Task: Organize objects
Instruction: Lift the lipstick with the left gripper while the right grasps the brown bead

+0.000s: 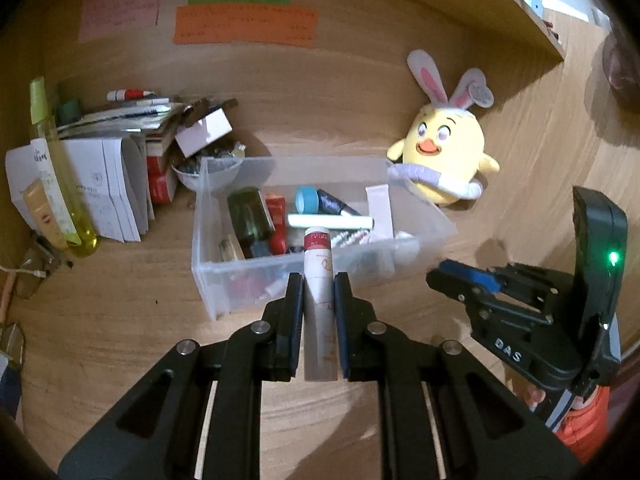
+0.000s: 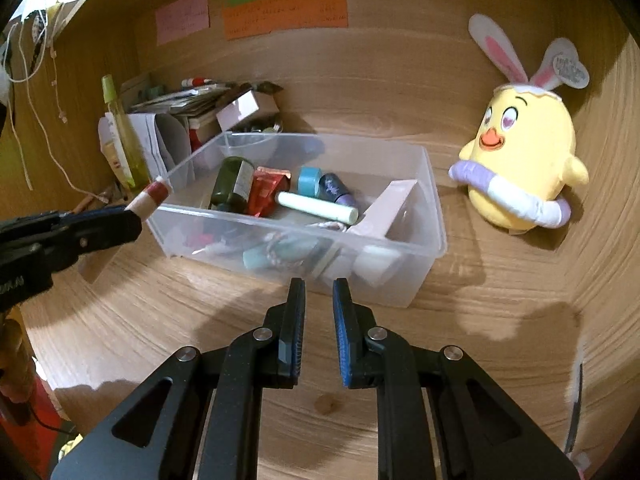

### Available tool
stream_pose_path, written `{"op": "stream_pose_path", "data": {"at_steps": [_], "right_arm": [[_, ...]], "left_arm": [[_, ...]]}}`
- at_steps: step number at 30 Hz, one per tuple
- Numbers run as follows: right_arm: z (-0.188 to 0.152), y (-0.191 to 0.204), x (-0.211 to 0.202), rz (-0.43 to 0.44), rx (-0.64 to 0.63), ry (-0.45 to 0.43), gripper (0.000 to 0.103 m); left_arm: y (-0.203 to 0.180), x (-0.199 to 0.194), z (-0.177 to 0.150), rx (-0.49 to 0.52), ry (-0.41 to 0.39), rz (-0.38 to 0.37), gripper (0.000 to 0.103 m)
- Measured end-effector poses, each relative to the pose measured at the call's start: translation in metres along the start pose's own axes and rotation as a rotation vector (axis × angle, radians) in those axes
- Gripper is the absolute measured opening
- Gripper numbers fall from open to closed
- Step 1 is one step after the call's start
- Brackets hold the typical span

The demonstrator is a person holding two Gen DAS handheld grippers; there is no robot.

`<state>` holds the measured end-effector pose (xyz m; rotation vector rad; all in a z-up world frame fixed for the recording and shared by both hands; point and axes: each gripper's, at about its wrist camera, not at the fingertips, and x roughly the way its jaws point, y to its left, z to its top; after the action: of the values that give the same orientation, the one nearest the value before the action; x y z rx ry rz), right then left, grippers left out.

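Currently, the left gripper (image 1: 318, 280) clamps a slim white tube (image 1: 318, 276) with a red band near its tip; the tube stands between the two pads at lower centre of the left wrist view, its tip over the near wall of the clear plastic bin (image 1: 208, 248). In the right wrist view the same tube (image 2: 150, 196) projects from the left gripper (image 2: 128, 216) at mid-left, just beside the bin's (image 2: 436, 216) left corner. The right gripper (image 2: 319, 286) has its jaws drawn narrow with nothing between them, at lower centre, just short of the bin's near wall. Inside the bin lie a dark green bottle (image 2: 232, 184), a red packet (image 2: 266, 190), a pale stick (image 2: 318, 207) and other small items. A yellow plush chick (image 2: 524, 152) sits at right on the wooden desk (image 2: 320, 400).
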<state>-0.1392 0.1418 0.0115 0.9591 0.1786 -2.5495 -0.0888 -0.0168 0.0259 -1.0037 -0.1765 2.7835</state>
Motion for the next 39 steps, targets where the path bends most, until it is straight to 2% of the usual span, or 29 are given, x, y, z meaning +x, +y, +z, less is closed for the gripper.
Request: {"op": "stream_pose_path", "data": {"at_steps": [4,9,18,21,25,32,37,39], "right_arm": [[-0.009,-0.004,-0.003,-0.012,-0.002,0.032,0.013],[-0.031,-0.014,0.000,0.000,0.030,0.105,0.026],[-0.054,-0.010,0.017,0.025,0.033,0.172,0.026],[-0.056,-0.005,0.017,0.018,0.012,0.165,0.026],[-0.057,-0.004,0.016,0.013,0.016,0.159,0.013],[-0.047,-0.007,0.013,0.027,0.036,0.135,0.012],[-0.024,-0.009,0.006,0.038,0.032,0.077,0.012],[-0.014,-0.010,0.003,0.042,0.027,0.054,0.012]], "left_arm": [[0.005,0.005,0.006,-0.018,0.002,-0.008,0.014],[0.011,0.018,0.012,-0.045,0.025,-0.020,0.014],[0.019,0.039,0.024,-0.057,0.043,0.000,0.014],[0.023,0.048,0.026,-0.061,0.059,-0.005,0.014],[0.025,0.056,0.028,-0.066,0.076,-0.013,0.014],[0.031,0.055,0.038,-0.100,0.075,-0.063,0.014],[0.032,0.043,0.049,-0.109,0.053,-0.087,0.014],[0.030,0.038,0.054,-0.096,0.037,-0.071,0.014]]}}
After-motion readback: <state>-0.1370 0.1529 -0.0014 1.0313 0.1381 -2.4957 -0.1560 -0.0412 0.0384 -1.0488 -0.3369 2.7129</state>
